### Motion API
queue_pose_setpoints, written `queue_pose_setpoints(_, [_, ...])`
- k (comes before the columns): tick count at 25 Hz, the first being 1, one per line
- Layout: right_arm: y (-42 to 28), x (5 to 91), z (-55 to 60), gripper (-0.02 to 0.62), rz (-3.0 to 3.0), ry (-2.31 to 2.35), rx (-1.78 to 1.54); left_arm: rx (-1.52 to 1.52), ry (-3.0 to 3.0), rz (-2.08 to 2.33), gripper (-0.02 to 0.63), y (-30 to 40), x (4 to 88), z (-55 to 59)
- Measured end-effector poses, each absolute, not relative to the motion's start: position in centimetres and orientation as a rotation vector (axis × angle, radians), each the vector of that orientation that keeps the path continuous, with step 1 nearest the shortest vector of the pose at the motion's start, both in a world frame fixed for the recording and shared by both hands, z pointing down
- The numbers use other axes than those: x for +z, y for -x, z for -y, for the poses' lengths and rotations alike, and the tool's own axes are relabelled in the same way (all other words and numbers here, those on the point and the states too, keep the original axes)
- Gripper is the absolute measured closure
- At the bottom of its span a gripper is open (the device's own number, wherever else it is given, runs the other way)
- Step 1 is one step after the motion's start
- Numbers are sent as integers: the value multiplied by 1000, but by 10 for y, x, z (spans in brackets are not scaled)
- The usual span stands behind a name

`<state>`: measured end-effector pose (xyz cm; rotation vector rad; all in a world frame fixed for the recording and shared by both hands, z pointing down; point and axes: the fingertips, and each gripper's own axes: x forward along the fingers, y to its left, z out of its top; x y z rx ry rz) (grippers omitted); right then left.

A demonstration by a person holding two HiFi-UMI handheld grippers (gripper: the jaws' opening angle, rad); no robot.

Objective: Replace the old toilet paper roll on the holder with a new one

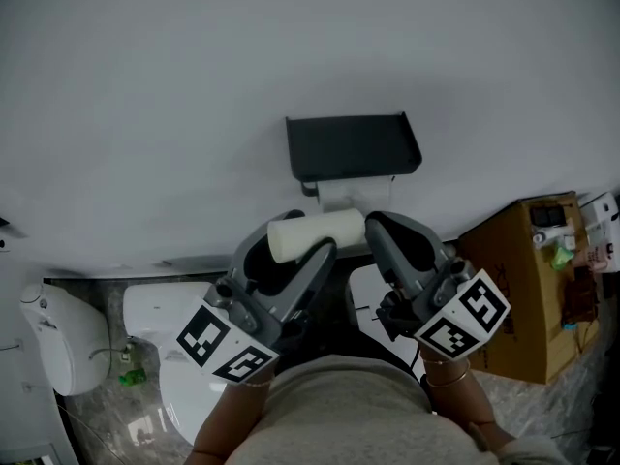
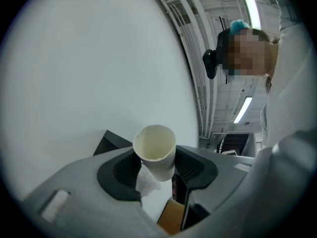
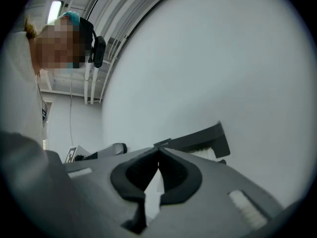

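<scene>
- Head view: the black holder point(image 1: 354, 148) is fixed to the pale wall. The old roll point(image 1: 325, 231), little more than a bare tube, lies crosswise just below the holder and clear of it.
- The left gripper point(image 1: 291, 250) comes up from below the holder and has the old roll clamped between its jaws. The right gripper point(image 1: 376, 226) sits below the holder too, just beside the roll's right end, with its jaws drawn together.
- A toilet point(image 1: 155, 323) stands down and left of the holder, and a cardboard box point(image 1: 523, 279) down and right.
- Left gripper view: the left gripper point(image 2: 156, 167) presses both pads on the old roll point(image 2: 154, 145), which stands end-on with a scrap of paper hanging off it. A corner of the holder point(image 2: 110, 142) shows just behind.
- Right gripper view: the jaw tips of the right gripper point(image 3: 158, 152) meet, pointing at the holder point(image 3: 198, 140). I cannot tell whether the white behind the tips is paper or wall.
- Progress: the old roll looks to be off the holder. It has yet to be put aside, and the new roll, which no view shows, has yet to be fetched and mounted.
</scene>
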<state>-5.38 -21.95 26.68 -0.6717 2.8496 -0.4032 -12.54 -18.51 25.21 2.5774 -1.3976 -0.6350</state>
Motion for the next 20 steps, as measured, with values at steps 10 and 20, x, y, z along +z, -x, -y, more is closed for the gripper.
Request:
queue_pose_setpoints(10, [52, 269, 226, 591, -2904, 701, -320, -628, -2593, 1355, 392, 123, 252, 191])
queue_pose_setpoints(20, [52, 277, 223, 592, -3045, 619, -246, -609, -2606, 1362, 393, 121, 255, 192])
